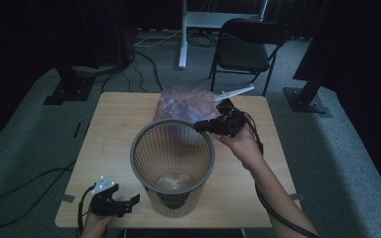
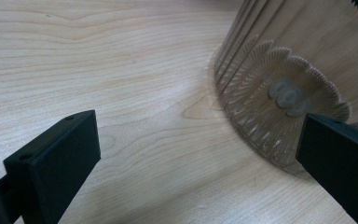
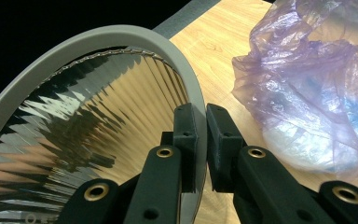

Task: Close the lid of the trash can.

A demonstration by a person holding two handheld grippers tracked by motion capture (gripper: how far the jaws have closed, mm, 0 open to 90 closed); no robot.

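Now | right tongs [image 3: 199, 140] clenched on bin [image 1: 172, 163] rim | left tongs [image 1: 129, 202] released near front edge | risk: bin probably tips if pulled.

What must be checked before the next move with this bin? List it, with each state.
1. Right gripper shut on the bin rim: ok.
2. Left gripper open, at the bin's base, not touching it: ok.
3. Bin upright on the table: ok.
4. Purple bag within reach behind the bin: ok.
5. Purple bag free of the bin's far wall: cannot tell.
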